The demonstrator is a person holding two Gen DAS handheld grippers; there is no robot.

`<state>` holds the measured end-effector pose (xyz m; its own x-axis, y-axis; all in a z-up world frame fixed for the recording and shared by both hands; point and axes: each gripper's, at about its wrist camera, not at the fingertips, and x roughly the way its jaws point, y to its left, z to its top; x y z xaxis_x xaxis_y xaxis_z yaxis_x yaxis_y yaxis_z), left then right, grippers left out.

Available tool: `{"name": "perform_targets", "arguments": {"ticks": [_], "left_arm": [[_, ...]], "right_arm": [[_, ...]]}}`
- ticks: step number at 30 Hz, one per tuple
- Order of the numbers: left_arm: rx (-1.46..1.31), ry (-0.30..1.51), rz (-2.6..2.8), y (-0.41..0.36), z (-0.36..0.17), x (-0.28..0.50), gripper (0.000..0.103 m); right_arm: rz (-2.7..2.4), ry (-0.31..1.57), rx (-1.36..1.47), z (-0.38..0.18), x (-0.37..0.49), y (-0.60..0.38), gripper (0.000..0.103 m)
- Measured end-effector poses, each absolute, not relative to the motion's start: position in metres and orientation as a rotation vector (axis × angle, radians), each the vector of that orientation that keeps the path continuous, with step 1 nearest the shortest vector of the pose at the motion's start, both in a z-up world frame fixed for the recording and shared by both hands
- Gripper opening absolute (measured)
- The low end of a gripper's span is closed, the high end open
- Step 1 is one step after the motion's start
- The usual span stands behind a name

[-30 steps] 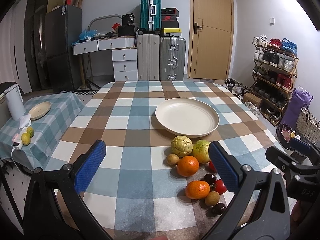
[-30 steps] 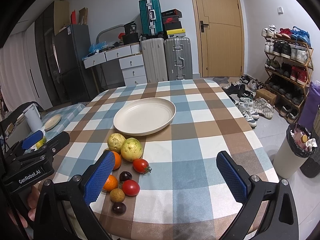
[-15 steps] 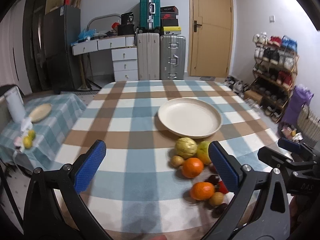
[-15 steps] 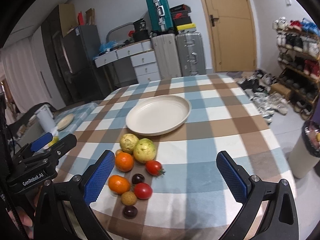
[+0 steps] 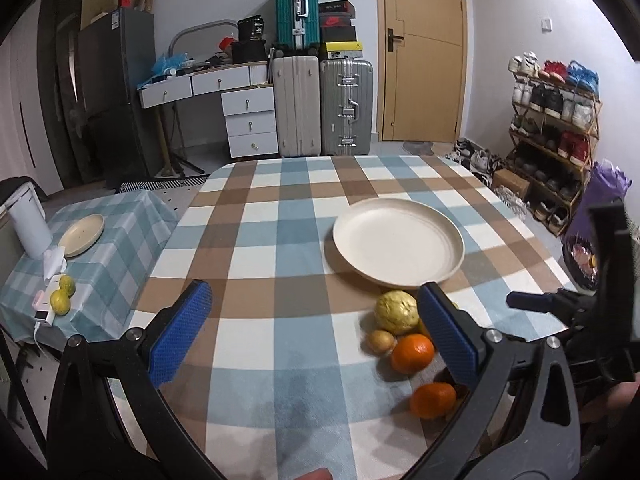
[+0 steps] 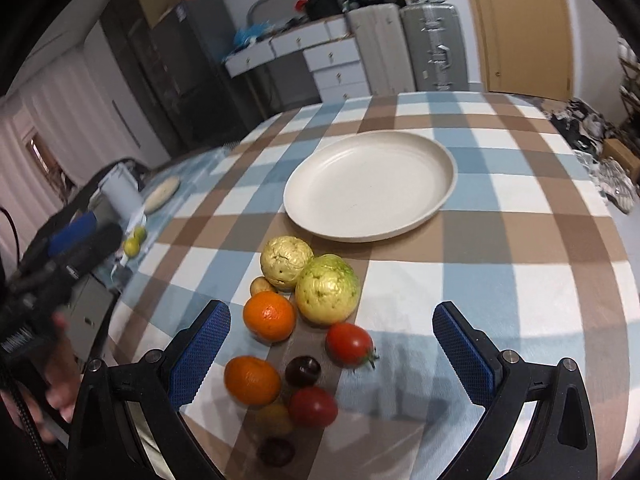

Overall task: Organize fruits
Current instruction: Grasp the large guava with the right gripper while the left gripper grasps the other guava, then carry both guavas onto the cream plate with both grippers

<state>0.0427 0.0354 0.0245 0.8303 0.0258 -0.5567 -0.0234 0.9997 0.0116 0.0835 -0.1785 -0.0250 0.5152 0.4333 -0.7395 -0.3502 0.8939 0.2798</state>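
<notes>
Left wrist view: the left gripper is spread wide with nothing in it, hanging over bare tablecloth. The fruit sits off to its right, partly behind the right finger: a guava, a small kiwi and two oranges. The plate is further out, past the fruit, and has nothing on it.

Right wrist view: the right gripper is also wide open and holding nothing, and the pile lies straight ahead between its fingers. A tomato and a dark plum are almost dead centre, with the greener guava just beyond. The plate is on that same line, further away.

So I'd say the right one is way better placed for the first grab. The fruit is round, so no axis to worry about.
</notes>
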Motion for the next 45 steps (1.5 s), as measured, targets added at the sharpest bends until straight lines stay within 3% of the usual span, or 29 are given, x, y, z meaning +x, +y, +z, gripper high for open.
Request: {"name": "perform_targets", "arguments": {"ticks": [10,14,20,22,24,27,45], "left_arm": [[-0.054,0.615,0.002,0.054,0.024,0.051,0.102],[-0.063,0.632,-0.012,0.052,0.021,0.054,0.102],[-0.058,0.639,-0.035,0.043,0.018,0.056,0.102],[-0.057,0.644,-0.035,0.042,0.017,0.056,0.102],[-0.066,0.648,-0.041,0.042,0.016,0.057,0.102],[-0.074,0.661,-0.038,0.044,0.013,0.059,0.102],[-0.031,0.841,-0.184,0.004,-0.023,0.12,0.102]], "right_arm": [[0.535,0.972,0.126,-0.047,0.122,-0.175,0.101],[0.559,1.013,0.139,-0.059,0.128,-0.174,0.086],[0.584,1.056,0.222,-0.07,0.135,-0.177,0.085],[0.588,1.058,0.238,-0.071,0.137,-0.177,0.079],[0.597,1.075,0.247,-0.073,0.14,-0.176,0.063],[0.633,1.098,0.281,-0.075,0.143,-0.176,0.049],[0.583,1.001,0.421,-0.047,0.135,-0.229,0.048]]}}
